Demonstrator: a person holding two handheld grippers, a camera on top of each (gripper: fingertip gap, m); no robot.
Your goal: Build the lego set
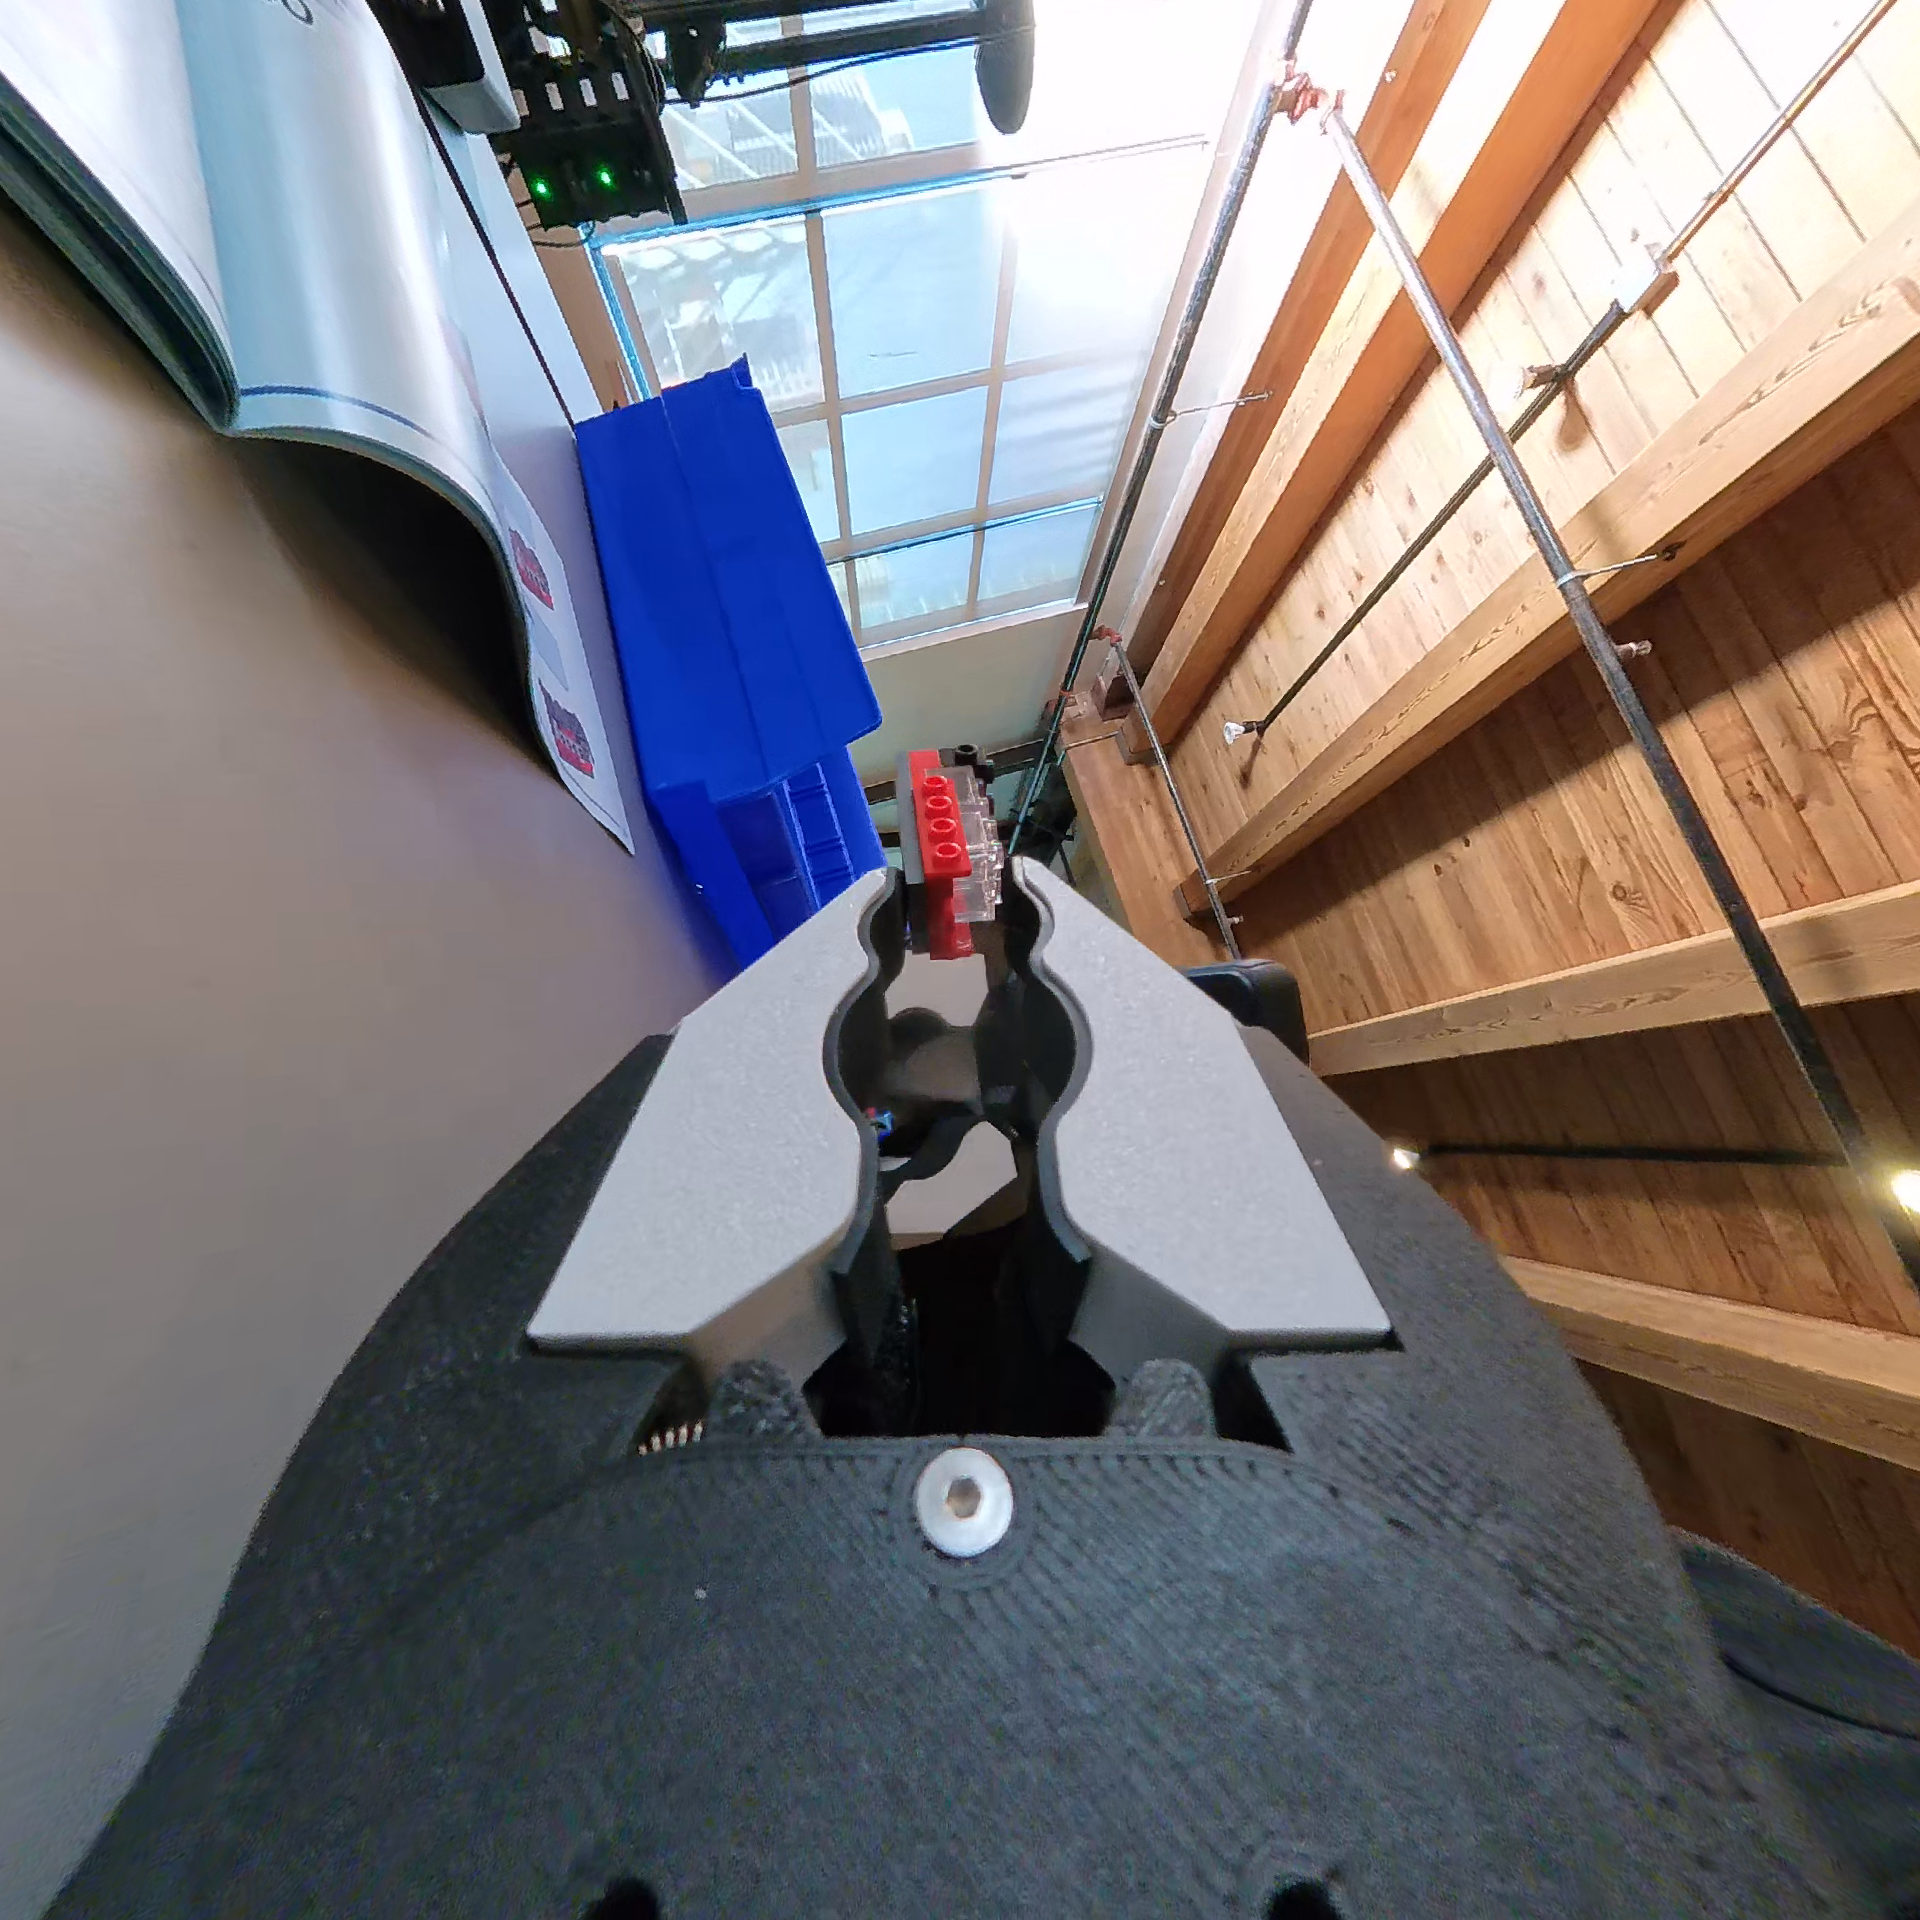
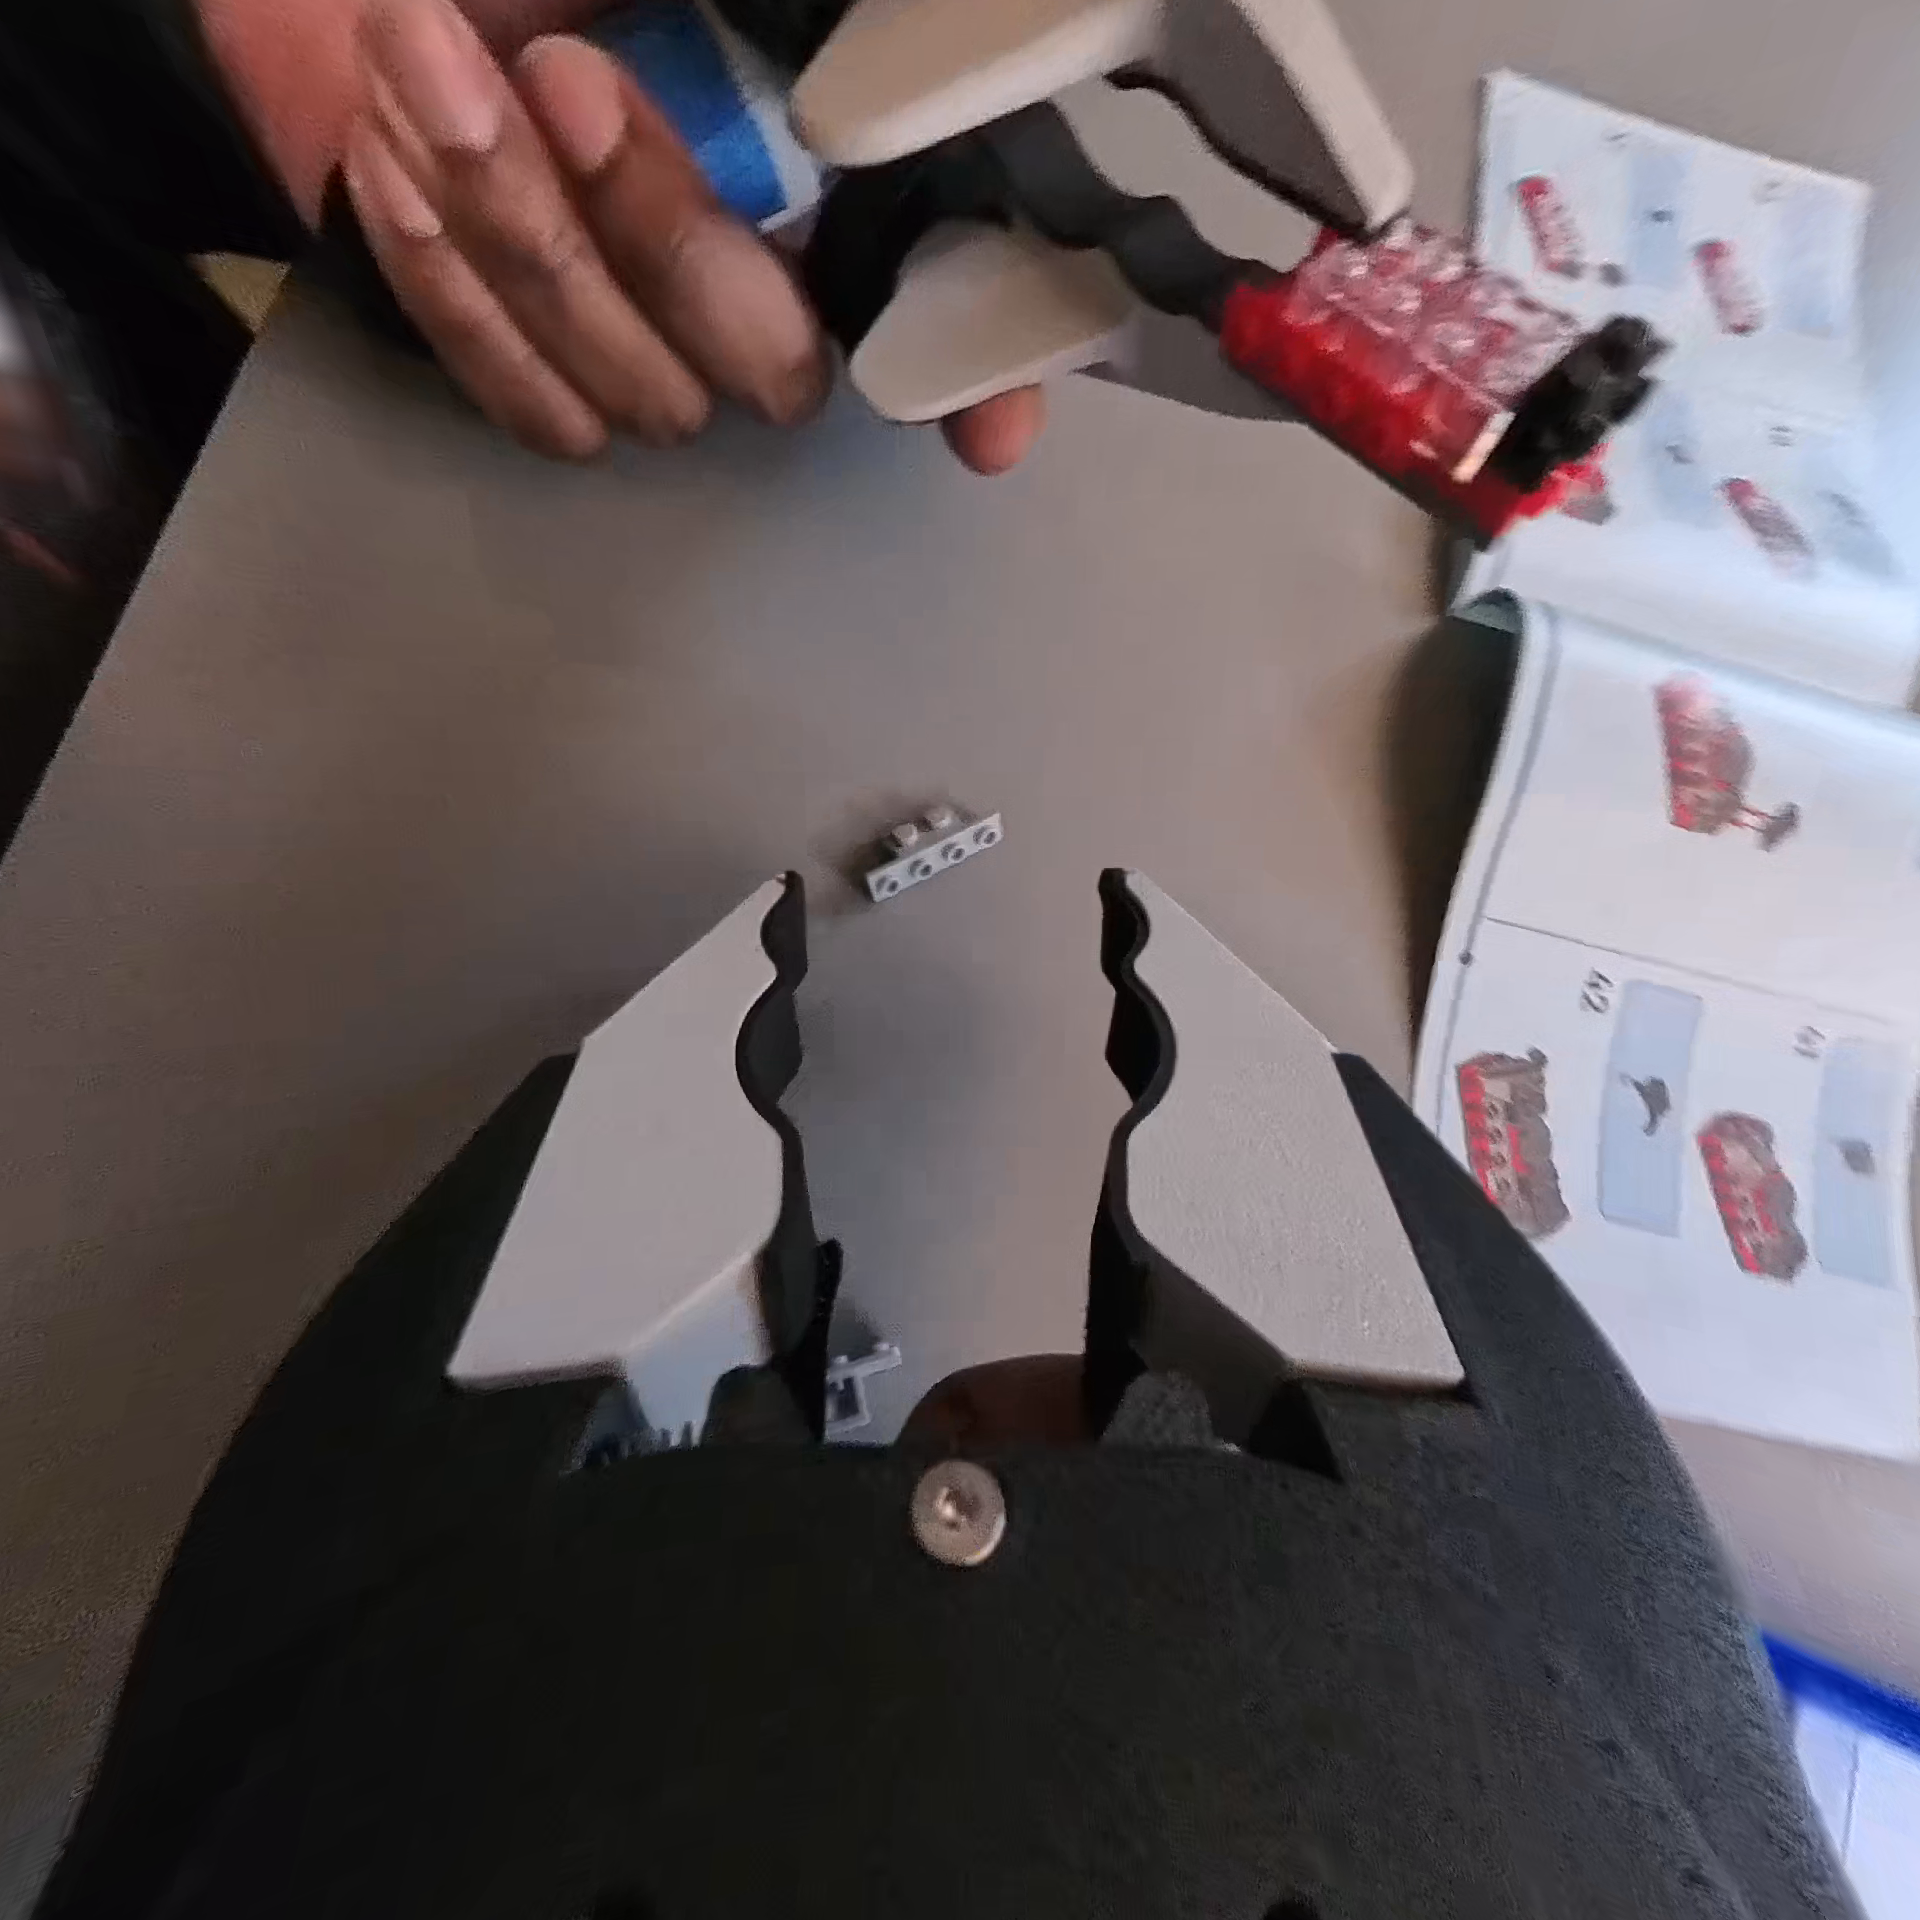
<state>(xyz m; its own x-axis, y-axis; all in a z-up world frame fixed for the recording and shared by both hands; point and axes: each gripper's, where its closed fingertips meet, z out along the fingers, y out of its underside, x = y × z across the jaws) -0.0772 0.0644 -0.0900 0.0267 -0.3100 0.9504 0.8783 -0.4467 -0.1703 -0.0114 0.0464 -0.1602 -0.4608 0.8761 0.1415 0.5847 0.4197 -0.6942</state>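
The left gripper (image 1: 951,883) clamps the red-and-clear lego assembly (image 1: 951,852) at frame centre, lifted off the table (image 2: 520,727), probably to receive a part. The right gripper (image 2: 951,883), jaws wide, hovers just below the small grey plate (image 2: 932,854), apparently to pick it.

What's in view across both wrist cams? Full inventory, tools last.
lego assembly: 1, red, clear and black, held off the table
grey lego piece: 1, light grey, on table ahead of right tool
instruction booklet: 1, open, white pages, table's right side
blue bin: 1, beside booklet
table: 1, grey-brown
hand: 1, behind left tool
left tool: shut on lego assembly
right tool: open, empty
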